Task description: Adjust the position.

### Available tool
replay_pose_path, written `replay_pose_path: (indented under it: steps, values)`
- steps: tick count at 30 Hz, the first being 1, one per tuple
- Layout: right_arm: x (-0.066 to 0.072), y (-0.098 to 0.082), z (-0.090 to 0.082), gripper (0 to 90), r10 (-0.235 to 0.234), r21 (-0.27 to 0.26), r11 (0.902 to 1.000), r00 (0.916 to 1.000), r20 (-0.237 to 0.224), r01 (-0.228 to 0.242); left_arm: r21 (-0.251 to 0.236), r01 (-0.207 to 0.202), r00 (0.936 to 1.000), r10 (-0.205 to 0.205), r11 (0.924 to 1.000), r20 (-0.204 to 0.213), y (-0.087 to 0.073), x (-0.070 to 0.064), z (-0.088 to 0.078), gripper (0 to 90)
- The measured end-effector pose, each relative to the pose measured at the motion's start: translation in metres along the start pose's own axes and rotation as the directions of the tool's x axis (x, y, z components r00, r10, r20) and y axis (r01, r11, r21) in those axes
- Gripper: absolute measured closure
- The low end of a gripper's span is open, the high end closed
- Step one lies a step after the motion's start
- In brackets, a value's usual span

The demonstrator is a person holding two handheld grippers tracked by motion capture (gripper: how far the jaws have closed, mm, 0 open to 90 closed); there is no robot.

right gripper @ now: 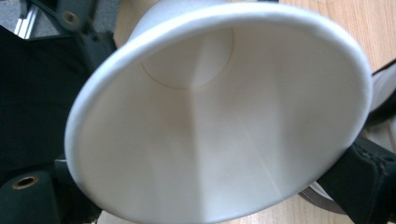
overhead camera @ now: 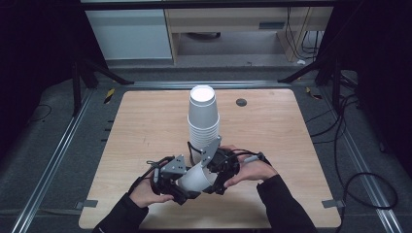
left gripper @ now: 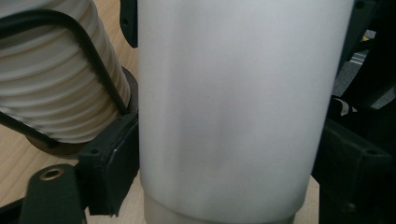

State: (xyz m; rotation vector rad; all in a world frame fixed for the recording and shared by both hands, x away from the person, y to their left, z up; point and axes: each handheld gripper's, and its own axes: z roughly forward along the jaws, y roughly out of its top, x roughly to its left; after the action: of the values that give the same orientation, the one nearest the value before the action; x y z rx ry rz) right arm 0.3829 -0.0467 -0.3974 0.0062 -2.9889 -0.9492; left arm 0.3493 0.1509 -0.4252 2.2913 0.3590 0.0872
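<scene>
My left gripper (overhead camera: pixel 180 180) clamps the loose cup (overhead camera: pixel 197 178); right gripper (overhead camera: pixel 214 167) grips the cup stack (overhead camera: pixel 203 119) base at 12 o'clock. Over-squeeze crumples the cup; a bump topples the stack.

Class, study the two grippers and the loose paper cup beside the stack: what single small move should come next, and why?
Probably draw the loose cup sideways, away from the stack of cups. The left gripper has its jaws against the cup's wall on both sides, the cup lies tilted with its mouth toward the right gripper, and the stack stands close behind, so clearance seems needed first.
</scene>
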Motion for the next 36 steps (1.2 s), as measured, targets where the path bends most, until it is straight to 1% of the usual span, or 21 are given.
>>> replay_pose_path:
  steps: [2,3,7,13,14,17,18,21,23,24,25,27,29,31,33,34,36]
  values:
    - [0.0,0.001,0.0,9.1,-0.005,0.0,1.0,1.0,0.002,0.005,0.0,0.002,0.9999,-0.002,1.0,0.011,0.0,0.0,0.0,18.2]
    - [0.001,0.001,0.0,9.1,-0.006,0.002,1.0,1.0,0.002,0.006,0.003,0.0,0.9999,0.0,1.0,0.011,0.0,0.0,0.0,20.7]
    - [0.001,0.001,0.001,9.2,-0.003,0.007,1.0,1.0,-0.003,0.003,0.009,-0.008,0.9999,0.008,0.9999,0.009,0.0,-0.001,0.0,22.1]
    - [0.0,-0.001,0.001,7.6,-0.002,-0.017,0.9999,1.0,-0.006,0.002,0.003,-0.012,0.9999,0.012,0.9999,0.009,0.0,0.0,-0.001,22.4]
    - [0.0,-0.001,0.001,7.4,-0.002,-0.025,0.9997,1.0,-0.001,0.002,-0.002,-0.007,0.9999,0.007,1.0,0.013,0.0,0.0,-0.001,22.5]
    - [0.0,-0.003,-0.001,6.8,0.006,-0.05,0.9987,0.9999,-0.009,-0.007,-0.009,-0.006,0.9998,0.007,0.9999,0.018,-0.001,0.0,-0.003,22.4]
    - [0.0,-0.004,-0.002,6.0,0.011,-0.057,0.9983,0.9999,-0.012,-0.011,-0.01,-0.007,0.9999,0.008,0.9999,0.014,-0.001,0.0,-0.004,22.5]
    - [-0.001,-0.009,-0.009,4.5,0.029,-0.099,0.9946,0.9996,0.001,-0.028,-0.022,0.002,0.9999,-0.002,0.9998,0.014,-0.002,0.002,-0.008,22.5]
    - [-0.001,-0.013,-0.016,4.3,0.045,-0.132,0.9904,0.9987,0.023,-0.041,-0.032,0.008,1.0,-0.007,0.9994,0.006,-0.003,0.004,-0.011,22.4]
    - [-0.001,-0.016,-0.021,4.3,0.059,-0.155,0.9865,0.9976,0.035,-0.053,-0.039,0.008,1.0,-0.008,0.9992,0.001,-0.004,0.005,-0.012,22.4]
    - [-0.001,-0.019,-0.024,4.2,0.066,-0.165,0.9846,0.997,0.041,-0.058,-0.043,0.011,0.9999,-0.011,0.999,0.0,-0.004,0.006,-0.014,22.4]
    - [-0.001,-0.025,-0.031,4.2,0.084,-0.199,0.9774,0.9949,0.056,-0.071,-0.056,0.013,0.9999,-0.013,0.9983,-0.008,-0.005,0.007,-0.018,22.3]
    - [0.0,-0.034,-0.04,4.3,0.114,-0.251,0.9635,0.9905,0.076,-0.092,-0.068,0.016,0.9996,-0.017,0.9976,-0.02,-0.006,0.009,-0.022,22.3]
    - [0.001,-0.042,-0.045,4.5,0.14,-0.284,0.9524,0.9868,0.081,-0.112,-0.089,0.025,0.9994,-0.027,0.9957,-0.02,-0.007,0.011,-0.024,22.2]
    - [0.003,-0.049,-0.049,5.3,0.17,-0.316,0.9394,0.9812,0.092,-0.133,-0.108,0.028,0.9993,-0.031,0.9937,-0.022,-0.007,0.012,-0.026,22.2]
    - [0.004,-0.054,-0.05,5.2,0.183,-0.332,0.932,0.9795,0.085,-0.145,-0.116,0.03,0.9993,-0.032,0.9928,-0.02,-0.007,0.012,-0.026,22.2]
    - [0.006,-0.059,-0.05,5.9,0.205,-0.363,0.9177,0.9749,0.086,-0.161,-0.133,0.034,0.9992,-0.036,0.9905,-0.016,-0.007,0.011,-0.026,22.2]
